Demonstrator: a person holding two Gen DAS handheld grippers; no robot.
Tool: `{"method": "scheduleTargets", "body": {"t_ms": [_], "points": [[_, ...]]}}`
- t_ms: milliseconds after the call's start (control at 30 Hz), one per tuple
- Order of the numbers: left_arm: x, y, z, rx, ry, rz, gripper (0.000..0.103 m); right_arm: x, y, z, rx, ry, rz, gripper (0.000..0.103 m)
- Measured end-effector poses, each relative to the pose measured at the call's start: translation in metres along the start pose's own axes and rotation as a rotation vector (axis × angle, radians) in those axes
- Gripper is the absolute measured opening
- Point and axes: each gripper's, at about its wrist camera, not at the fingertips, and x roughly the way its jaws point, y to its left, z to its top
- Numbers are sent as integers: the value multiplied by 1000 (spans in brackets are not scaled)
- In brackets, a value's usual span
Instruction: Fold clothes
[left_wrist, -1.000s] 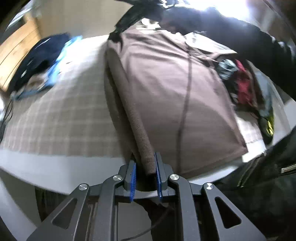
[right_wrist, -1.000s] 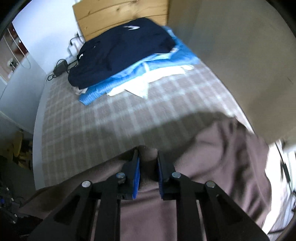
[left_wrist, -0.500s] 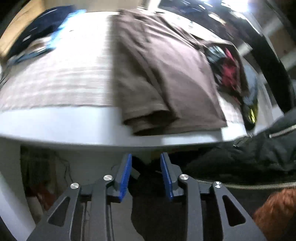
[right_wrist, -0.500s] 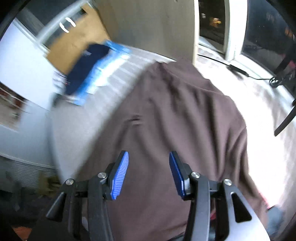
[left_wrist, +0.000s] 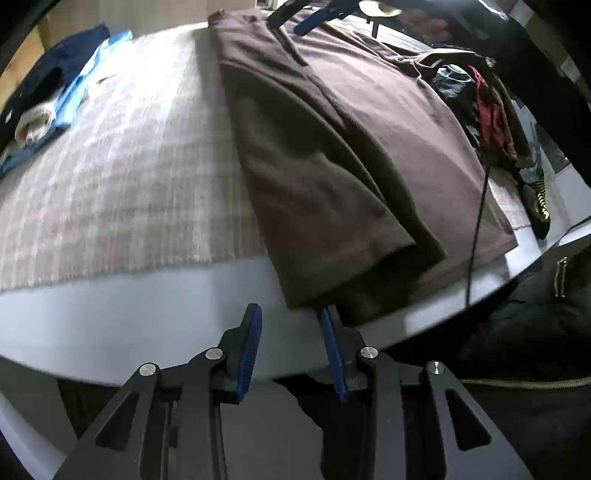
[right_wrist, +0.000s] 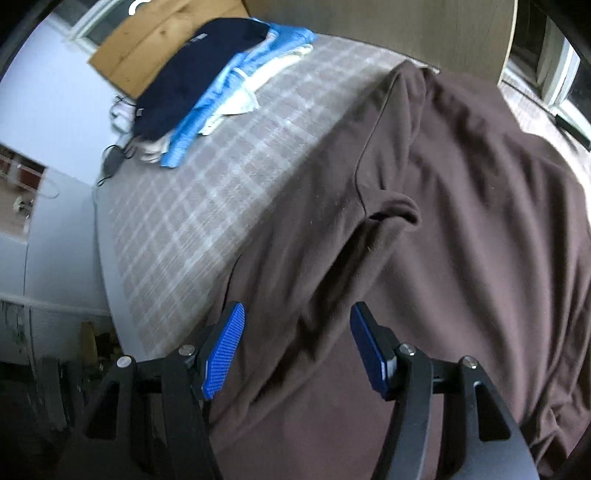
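A brown garment (left_wrist: 332, 147) lies spread on the plaid bed cover (left_wrist: 129, 166), its left side folded over along its length. In the left wrist view my left gripper (left_wrist: 291, 321) is open at the bed's near edge. The folded hem corner lies just past its fingertips and nothing is pinched. In the right wrist view my right gripper (right_wrist: 295, 332) hovers over the brown garment (right_wrist: 461, 221) near a small raised fold. Its jaws are opening, and the fabric lies below them, not gripped. A blue pad of the right gripper (left_wrist: 310, 20) shows at the top of the left wrist view.
A stack of folded navy, blue and white clothes (right_wrist: 207, 85) sits at the far corner by a wooden headboard (right_wrist: 166, 40). A heap of mixed clothes (left_wrist: 480, 110) lies right of the garment. A thin black cable (left_wrist: 476, 221) hangs there. A person's dark jacket (left_wrist: 535, 325) is at the near right.
Both grippers were shut on the garment's folded edge. Both have let go and opened. The left has drawn back down to the bed's near edge; the right has swung over the garment and rolled.
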Motion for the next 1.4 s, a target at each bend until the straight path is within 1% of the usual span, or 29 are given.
{"method": "scheduleTargets", "body": {"t_ms": [100,167,233,300,400,433,567,600,633,667,700,800,867,900,933,967,1000,1033,1100,1133,1200,1267,1333,1400], "points": [[3,1,7,4,-35,-3,31,7,-4,11,23,0,-3,59],[4,0,11,14,-65,-15,28,8,-8,20,41,-5,-4,59],[3,0,14,10,-91,-40,15,10,-11,27,69,-3,22,59],[2,0,16,6,-112,-65,5,17,-12,33,83,15,23,59],[-2,-2,14,8,-128,-74,3,29,-14,35,107,52,8,59],[-5,-3,12,1,-130,-88,2,33,-15,35,116,66,0,59],[-15,-1,5,-8,-151,-106,2,36,-11,32,98,54,-15,59],[-16,0,4,-6,-153,-106,2,36,-9,32,90,47,-24,56],[-16,1,4,-4,-154,-105,2,36,-7,32,80,38,-32,50],[-16,2,4,-2,-154,-104,2,36,-5,33,71,38,-34,29],[-17,3,4,0,-155,-103,2,36,-3,34,64,40,-34,18],[-17,4,2,-4,-163,-97,2,34,1,35,50,40,-37,16],[-14,0,-1,10,-154,-94,5,35,-2,36,68,54,-30,16],[-13,-2,-2,17,-151,-78,8,36,-4,37,78,59,-26,16],[-11,-3,-2,18,-153,-67,16,36,-4,37,84,60,-24,17],[-10,-3,-2,16,-160,-59,19,37,-5,37,90,61,-22,17],[-8,-2,-2,14,-166,-51,18,38,-4,37,90,60,-21,18],[-7,-2,-1,12,-173,-43,16,39,-3,36,87,59,-21,18],[-5,2,1,-34,-190,-60,1,40,-1,35,79,58,-19,18],[-5,5,2,-62,-199,-73,1,40,0,35,77,53,-19,16],[-10,4,1,-59,-194,-88,1,37,-1,34,81,39,-11,7],[-21,2,-5,-43,-193,-93,1,23,-5,34,101,9,27,6],[-45,3,-17,-43,-216,-78,1,4,-10,35,113,-39,65,6],[-64,6,-30,-65,-256,-76,1,-14,-20,33,122,-96,93,6]]}}
